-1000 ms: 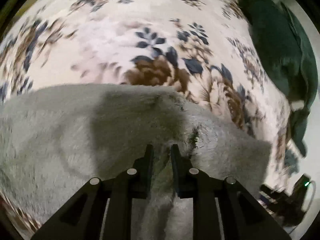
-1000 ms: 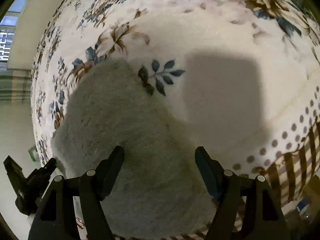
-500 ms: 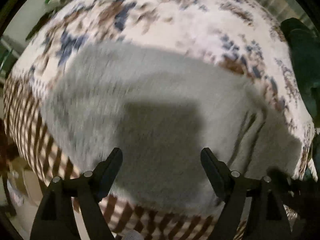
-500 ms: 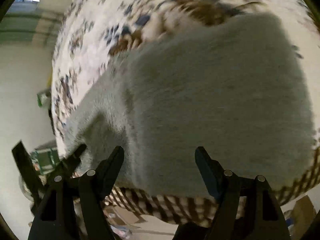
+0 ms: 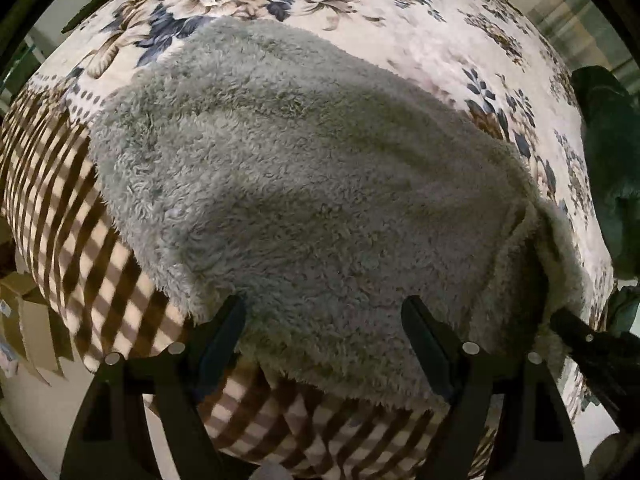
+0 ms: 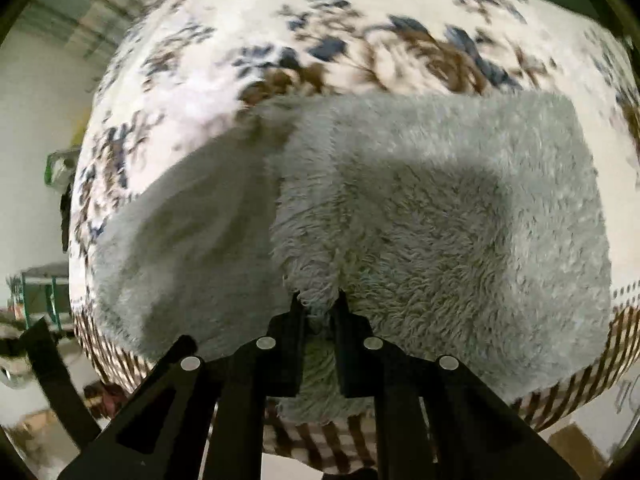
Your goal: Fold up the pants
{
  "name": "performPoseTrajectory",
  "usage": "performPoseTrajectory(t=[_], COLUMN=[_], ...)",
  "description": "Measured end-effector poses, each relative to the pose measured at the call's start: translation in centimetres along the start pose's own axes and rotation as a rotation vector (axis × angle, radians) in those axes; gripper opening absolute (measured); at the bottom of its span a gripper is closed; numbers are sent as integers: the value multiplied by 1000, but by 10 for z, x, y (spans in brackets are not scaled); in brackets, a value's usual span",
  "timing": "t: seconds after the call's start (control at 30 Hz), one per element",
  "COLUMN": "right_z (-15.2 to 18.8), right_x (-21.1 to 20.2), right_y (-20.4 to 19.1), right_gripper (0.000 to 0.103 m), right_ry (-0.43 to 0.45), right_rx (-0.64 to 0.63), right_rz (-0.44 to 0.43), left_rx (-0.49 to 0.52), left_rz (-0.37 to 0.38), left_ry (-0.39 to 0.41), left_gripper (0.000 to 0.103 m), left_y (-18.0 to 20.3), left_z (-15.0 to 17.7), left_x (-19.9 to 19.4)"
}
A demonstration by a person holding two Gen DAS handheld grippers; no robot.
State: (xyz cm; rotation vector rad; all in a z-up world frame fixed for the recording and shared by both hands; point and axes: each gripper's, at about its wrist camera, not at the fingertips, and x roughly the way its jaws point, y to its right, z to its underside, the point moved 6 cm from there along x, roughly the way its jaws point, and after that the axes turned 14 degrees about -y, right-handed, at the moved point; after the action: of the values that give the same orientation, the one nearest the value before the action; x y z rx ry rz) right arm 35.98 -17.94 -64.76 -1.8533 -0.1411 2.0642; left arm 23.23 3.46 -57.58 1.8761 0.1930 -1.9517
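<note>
The grey fleece pants (image 5: 304,184) lie folded on a floral bedspread (image 5: 400,28), near its striped front edge. My left gripper (image 5: 322,320) is open, its fingers spread over the near edge of the pants and holding nothing. In the right wrist view the pants (image 6: 440,208) fill the middle. My right gripper (image 6: 319,300) is shut on a pinch of the fleece at the near edge of the pants. The right gripper's black tip (image 5: 580,340) shows at the right edge of the left wrist view.
A dark green garment (image 5: 612,168) lies on the bed at the right. The bed's brown striped border (image 5: 72,216) hangs over the front edge, with cardboard (image 5: 28,320) on the floor below. The left gripper's finger (image 6: 56,380) shows at the lower left of the right wrist view.
My left gripper let go of the pants, opened, and now hovers at their near edge. My right gripper, open before, has closed on the fleece at the near edge.
</note>
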Motion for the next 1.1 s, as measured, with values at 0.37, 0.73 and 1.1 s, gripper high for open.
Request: performPoseTrajectory(t=[0.37, 0.73, 1.1], right_z=[12, -7, -21], right_x=[43, -11, 42], right_y=[-26, 36, 71], right_gripper=[49, 61, 61], right_ry=[-231, -67, -34], right_rx=[-89, 28, 16], right_rz=[-62, -154, -46], left_rx=[-22, -352, -487], left_rz=[30, 243, 322], left_ry=[10, 118, 262], left_gripper=[79, 79, 69], left_y=[-15, -120, -155], left_z=[-7, -23, -76], left_x=[-10, -27, -1])
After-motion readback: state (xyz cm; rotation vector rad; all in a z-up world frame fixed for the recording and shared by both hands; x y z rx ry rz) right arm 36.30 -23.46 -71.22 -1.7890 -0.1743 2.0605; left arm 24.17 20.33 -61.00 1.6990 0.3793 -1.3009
